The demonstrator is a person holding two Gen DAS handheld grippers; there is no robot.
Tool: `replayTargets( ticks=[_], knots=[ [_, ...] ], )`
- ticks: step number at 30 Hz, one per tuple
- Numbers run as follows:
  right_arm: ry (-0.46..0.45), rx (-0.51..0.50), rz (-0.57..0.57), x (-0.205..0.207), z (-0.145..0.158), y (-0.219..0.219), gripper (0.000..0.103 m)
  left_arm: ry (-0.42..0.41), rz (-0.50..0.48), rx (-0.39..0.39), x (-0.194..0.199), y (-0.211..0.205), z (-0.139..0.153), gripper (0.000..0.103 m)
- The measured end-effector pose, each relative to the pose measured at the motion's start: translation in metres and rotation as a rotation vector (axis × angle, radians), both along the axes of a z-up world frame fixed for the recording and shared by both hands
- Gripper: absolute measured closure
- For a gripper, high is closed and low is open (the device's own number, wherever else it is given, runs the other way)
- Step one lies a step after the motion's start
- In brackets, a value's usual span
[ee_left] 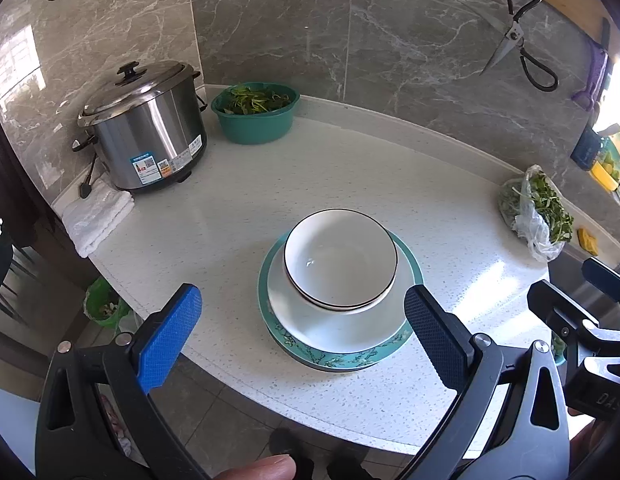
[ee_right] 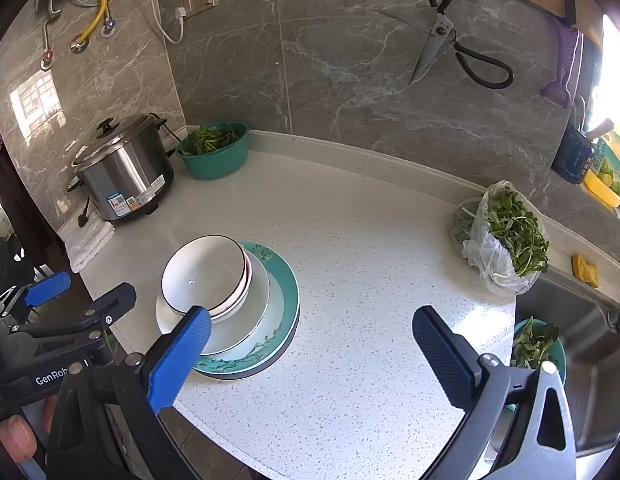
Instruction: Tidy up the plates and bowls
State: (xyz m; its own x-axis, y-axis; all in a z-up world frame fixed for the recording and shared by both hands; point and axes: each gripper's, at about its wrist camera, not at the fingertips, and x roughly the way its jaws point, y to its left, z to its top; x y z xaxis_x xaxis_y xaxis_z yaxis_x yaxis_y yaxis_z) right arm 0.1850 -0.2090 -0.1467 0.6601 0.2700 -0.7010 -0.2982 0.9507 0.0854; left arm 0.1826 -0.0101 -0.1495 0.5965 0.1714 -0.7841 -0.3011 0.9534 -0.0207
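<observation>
White bowls point(ee_left: 340, 258), black-rimmed, nested on a white plate point(ee_left: 330, 320) atop teal floral plates point(ee_left: 342, 360), near the speckled worktop's point(ee_left: 450, 220) front edge. Left tongs point(ee_left: 302, 332) apart, empty, just short of the stack. Right tongs point(ee_right: 310, 344) apart, empty, beside it.

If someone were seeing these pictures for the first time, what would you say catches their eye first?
Most likely the stack of dishes near the front edge of the white counter: white bowls nested on a white plate, on teal flowered plates. Both open claws, left claw and right claw, frame it without touching. After that, the steel cooker in the back left corner beside a teal basin of greens, and scissors hanging on the wall.
</observation>
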Motion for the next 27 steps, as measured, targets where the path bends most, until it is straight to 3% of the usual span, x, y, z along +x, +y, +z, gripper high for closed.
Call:
replayTargets(
  ticks=[27],
  knots=[
    [0.002,-0.013,0.051,-0.012,0.001,0.028,0.0,0.001,0.048,0.005,-0.024,0.02,0.003,0.0]
  ],
)
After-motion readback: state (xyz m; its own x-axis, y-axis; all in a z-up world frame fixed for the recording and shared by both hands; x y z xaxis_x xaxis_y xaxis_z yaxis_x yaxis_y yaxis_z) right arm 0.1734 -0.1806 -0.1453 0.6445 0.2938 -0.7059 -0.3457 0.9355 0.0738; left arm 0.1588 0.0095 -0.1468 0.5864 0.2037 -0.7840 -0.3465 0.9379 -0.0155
